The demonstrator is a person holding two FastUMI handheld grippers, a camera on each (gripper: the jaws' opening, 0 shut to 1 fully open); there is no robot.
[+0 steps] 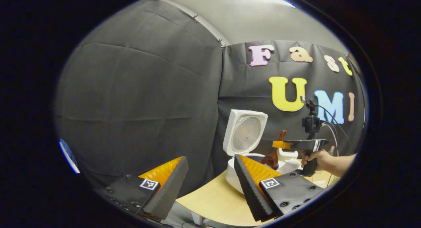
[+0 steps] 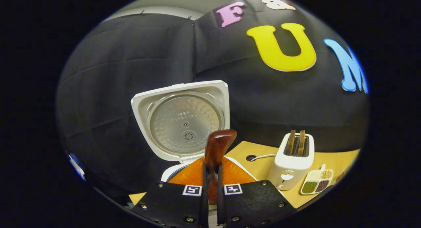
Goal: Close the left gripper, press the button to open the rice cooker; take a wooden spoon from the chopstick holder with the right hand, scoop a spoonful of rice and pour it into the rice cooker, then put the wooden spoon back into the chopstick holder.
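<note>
Right gripper view has the right tongs (image 2: 210, 185) clamped on the wooden spoon (image 2: 217, 149), both fingers pressed to its dark reddish handle, whose end rises between and above them. Straight ahead of these tongs stands the rice cooker (image 2: 184, 123), its lid (image 2: 180, 118) swung up to show the metal inner plate, the white body's rim just past the fingertips. Ahead and to the right of the tongs a white toaster (image 2: 291, 164) with two slices in its slots sits on the tabletop (image 2: 329, 159), and just beyond it to the right lies a small divided dish of grains (image 2: 316, 183). In the left gripper view, the left tongs (image 1: 210, 182) are spread wide with nothing between them, raised near the edge of the tabletop (image 1: 213, 198). Ahead and to their right the open rice cooker (image 1: 245, 136) stands, and farther right a hand (image 1: 317, 159) holds the right tongs (image 1: 279, 144) level above the cooker, the wooden spoon (image 1: 273, 155) hanging bowl-down from them over the cooker's body.
</note>
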